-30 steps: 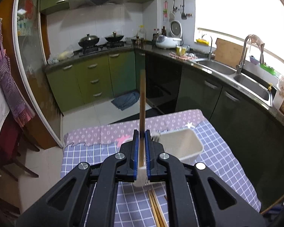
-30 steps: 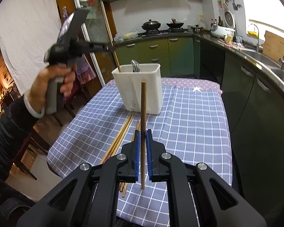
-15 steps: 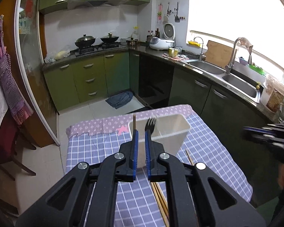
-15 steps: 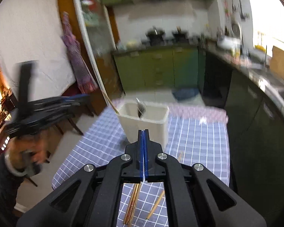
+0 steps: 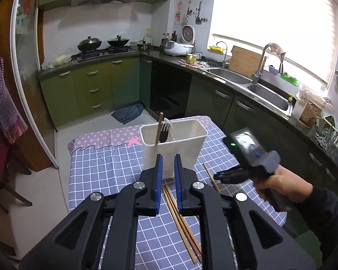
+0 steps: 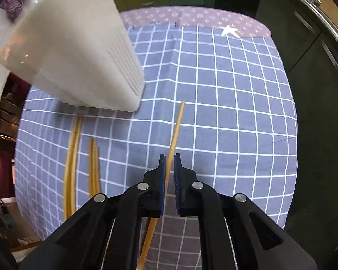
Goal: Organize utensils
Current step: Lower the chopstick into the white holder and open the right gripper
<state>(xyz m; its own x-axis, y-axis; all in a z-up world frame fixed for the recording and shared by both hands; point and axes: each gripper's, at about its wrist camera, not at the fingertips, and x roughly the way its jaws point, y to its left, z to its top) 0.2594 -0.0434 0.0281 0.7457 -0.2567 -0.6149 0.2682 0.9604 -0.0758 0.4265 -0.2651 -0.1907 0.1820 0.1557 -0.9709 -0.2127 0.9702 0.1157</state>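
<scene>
Left wrist view: the left gripper (image 5: 167,168) has its fingers parted by a narrow gap and grips nothing. Just beyond the fingertips stands the white utensil holder (image 5: 173,146) on the checked tablecloth (image 5: 97,168), with a wooden chopstick (image 5: 158,128) and a fork (image 5: 164,130) upright inside it. Below the gap between the fingers lie loose chopsticks (image 5: 180,220) flat on the cloth. To the right of the fingers the right gripper (image 5: 223,176) points down toward the cloth.

Right wrist view: the right gripper (image 6: 168,164) hangs over the tablecloth (image 6: 225,112), fingers narrowly apart around a single chopstick (image 6: 176,126) that runs between them; whether the pads touch it I cannot tell. Left of the fingers lie more chopsticks (image 6: 83,157), and ahead-left is the holder (image 6: 78,51).
</scene>
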